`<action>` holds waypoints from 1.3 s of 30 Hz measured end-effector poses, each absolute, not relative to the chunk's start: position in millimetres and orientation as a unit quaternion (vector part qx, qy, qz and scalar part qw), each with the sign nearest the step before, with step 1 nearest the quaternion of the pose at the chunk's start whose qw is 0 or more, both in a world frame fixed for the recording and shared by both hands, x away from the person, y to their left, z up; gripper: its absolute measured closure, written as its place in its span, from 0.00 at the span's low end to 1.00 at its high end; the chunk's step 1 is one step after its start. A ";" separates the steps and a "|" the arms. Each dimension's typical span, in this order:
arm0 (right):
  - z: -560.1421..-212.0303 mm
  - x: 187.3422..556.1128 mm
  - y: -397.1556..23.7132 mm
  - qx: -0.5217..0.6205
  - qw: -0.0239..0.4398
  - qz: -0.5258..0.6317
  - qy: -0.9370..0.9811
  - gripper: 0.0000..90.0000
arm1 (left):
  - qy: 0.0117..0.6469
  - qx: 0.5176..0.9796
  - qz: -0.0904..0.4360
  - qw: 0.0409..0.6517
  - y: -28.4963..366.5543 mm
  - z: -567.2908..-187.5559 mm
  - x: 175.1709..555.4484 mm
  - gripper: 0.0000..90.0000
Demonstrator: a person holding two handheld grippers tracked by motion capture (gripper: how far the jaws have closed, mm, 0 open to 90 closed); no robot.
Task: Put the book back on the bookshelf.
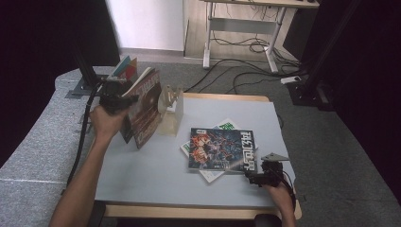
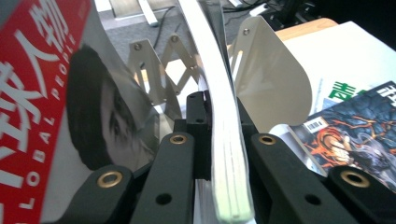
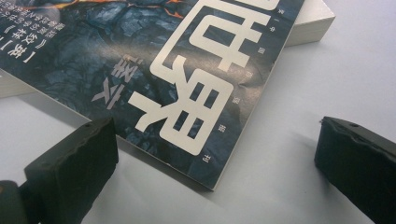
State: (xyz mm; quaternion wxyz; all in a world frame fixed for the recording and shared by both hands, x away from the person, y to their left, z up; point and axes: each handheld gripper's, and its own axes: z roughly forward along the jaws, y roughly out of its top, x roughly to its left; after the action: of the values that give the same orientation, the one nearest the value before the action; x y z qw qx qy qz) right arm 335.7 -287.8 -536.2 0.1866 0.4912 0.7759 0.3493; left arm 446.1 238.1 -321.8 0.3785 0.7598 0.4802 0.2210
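Observation:
My left gripper (image 1: 116, 99) is raised over the table's back left and shut on an upright magazine (image 1: 146, 106). In the left gripper view its jaws (image 2: 219, 116) pinch the white page edges (image 2: 226, 154), and a red cover with a face (image 2: 42, 93) bows out to the left. A folding metal bookend (image 1: 171, 101) (image 2: 271, 79) stands just beyond it. A dark illustrated magazine (image 1: 221, 149) (image 3: 177, 70) lies flat on a green-and-white book (image 1: 227, 126). My right gripper (image 1: 253, 178) (image 3: 217, 154) rests open at that magazine's near right corner, one jaw on each side, apart from it.
The pale table (image 1: 156, 175) has a wooden rim. Several books (image 1: 125, 68) lean at the back left on the grey surround. A desk frame (image 1: 272, 42) and loose cables lie on the floor beyond the table.

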 end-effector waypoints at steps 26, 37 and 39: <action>-536.1 335.6 -288.2 0.492 0.185 0.350 0.775 0.00 | 0.497 0.711 0.287 0.407 227.2 -335.5 463.6 0.94; -536.1 335.5 -288.3 0.492 0.185 0.351 0.775 0.00 | 0.503 0.701 0.293 0.412 228.7 -341.4 468.2 0.93; -536.1 335.6 -288.3 0.492 0.185 0.350 0.775 0.00 | 0.503 0.700 0.290 0.415 231.0 -342.4 468.1 0.93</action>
State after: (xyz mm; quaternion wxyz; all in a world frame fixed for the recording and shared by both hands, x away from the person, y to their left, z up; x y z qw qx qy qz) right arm 335.6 -288.3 -536.1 0.1849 0.4918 0.7753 0.3505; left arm 468.1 231.0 -342.4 0.4146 0.7003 0.5033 0.2904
